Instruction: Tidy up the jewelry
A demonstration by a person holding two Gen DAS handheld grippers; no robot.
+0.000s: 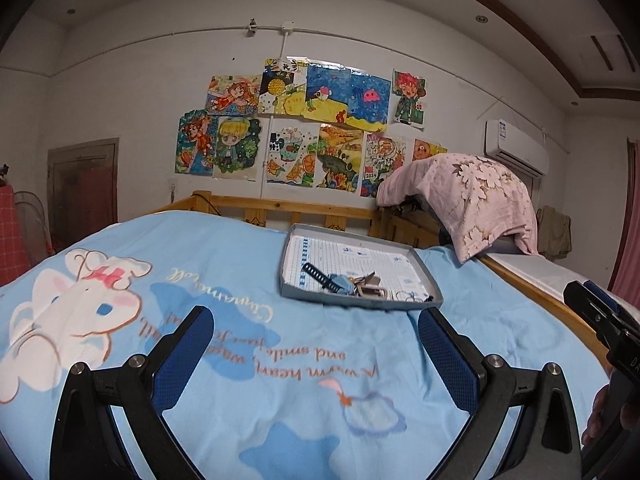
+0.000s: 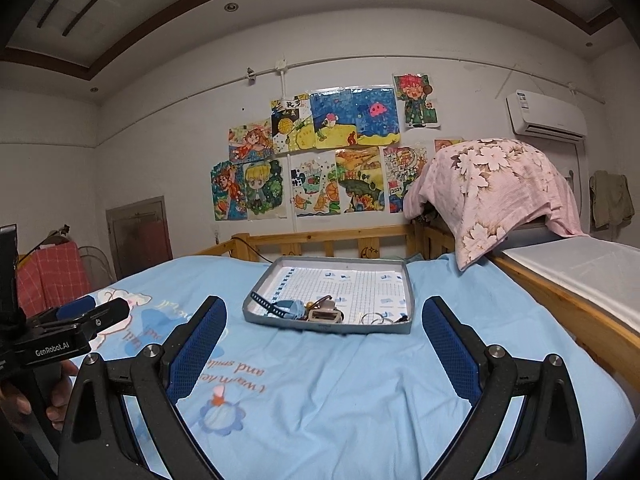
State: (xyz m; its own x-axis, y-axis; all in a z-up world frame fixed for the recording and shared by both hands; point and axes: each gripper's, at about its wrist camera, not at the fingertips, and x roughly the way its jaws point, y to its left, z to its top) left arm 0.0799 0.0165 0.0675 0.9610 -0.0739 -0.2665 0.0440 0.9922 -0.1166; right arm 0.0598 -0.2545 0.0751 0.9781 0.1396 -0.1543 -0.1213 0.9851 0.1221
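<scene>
Both my grippers, left (image 1: 314,344) and right (image 2: 324,340), hover spread wide and empty over the blue bedsheet (image 2: 360,380). Mid-frame, the grey tray (image 2: 256,292) holds a watch (image 2: 280,308), perhaps rings (image 2: 380,317). Upper right, a pink pillow (image 2: 492,196).

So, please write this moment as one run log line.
left gripper: open, empty | right gripper: open, empty | jewelry: piled in grey tray on bed | stage: approach

A home bedroom: a wooden-railed bed (image 2: 320,240) under a cartoon-print blue sheet (image 2: 360,380), children's drawings (image 2: 320,152) taped to the wall at 12 o'clock, an air conditioner (image 2: 546,114) at 2 o'clock.
</scene>
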